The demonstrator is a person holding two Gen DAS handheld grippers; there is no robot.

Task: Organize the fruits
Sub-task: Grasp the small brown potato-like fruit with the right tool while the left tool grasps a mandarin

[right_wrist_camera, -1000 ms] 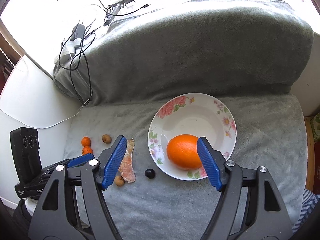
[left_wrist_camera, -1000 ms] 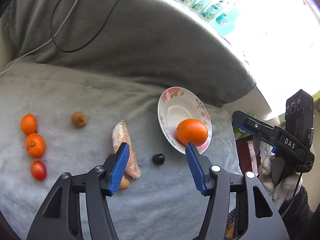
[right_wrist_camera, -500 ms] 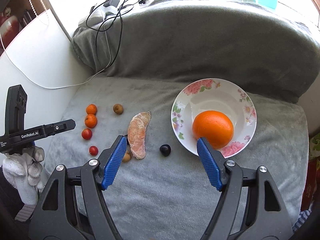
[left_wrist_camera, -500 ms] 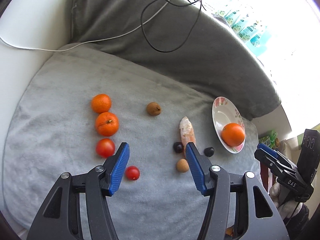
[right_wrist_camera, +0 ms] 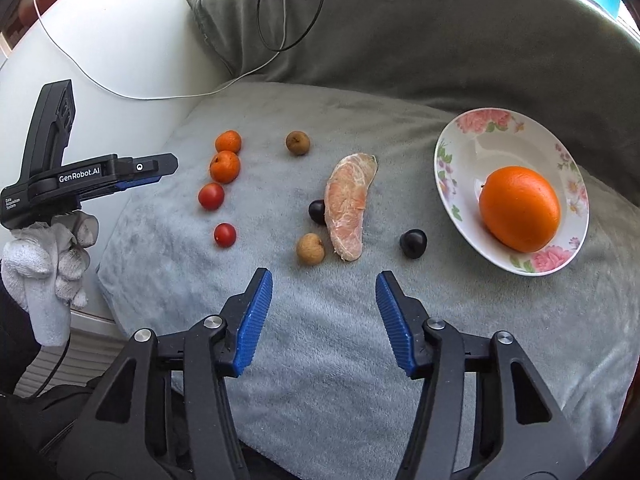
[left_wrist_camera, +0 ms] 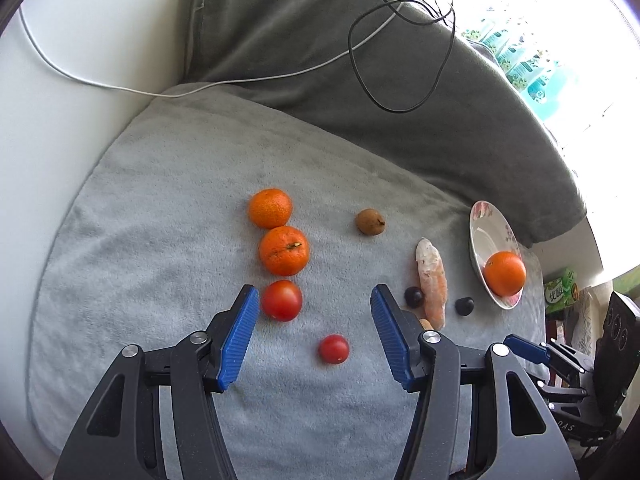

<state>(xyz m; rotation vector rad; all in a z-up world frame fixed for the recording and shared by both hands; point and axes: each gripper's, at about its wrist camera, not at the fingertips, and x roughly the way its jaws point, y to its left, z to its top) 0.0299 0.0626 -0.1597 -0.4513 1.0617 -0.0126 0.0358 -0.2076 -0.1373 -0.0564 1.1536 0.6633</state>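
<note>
Grey fleece blanket [right_wrist_camera: 400, 128] carries the fruit. Ahead of the left gripper [left_wrist_camera: 312, 338], jaws partly apart and gripping nothing, a small tomato [left_wrist_camera: 333, 349] lies between its tips, a bigger tomato [left_wrist_camera: 281, 300] just beside the left pad. The right gripper [right_wrist_camera: 323, 316] is closing on nothing; the orange [right_wrist_camera: 519, 208] sits in the floral plate [right_wrist_camera: 472, 148] ahead to its right.

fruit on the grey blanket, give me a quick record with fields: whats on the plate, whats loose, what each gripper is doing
on plate: one large orange on the floral plate
loose citrus: two mandarins, one peeled segment
loose red: two tomatoes
loose brown: two longans
loose dark: two dark fruits
left gripper: open, empty, above the tomatoes
right gripper: jaws closing, nothing between them
surface: grey blanket
</note>
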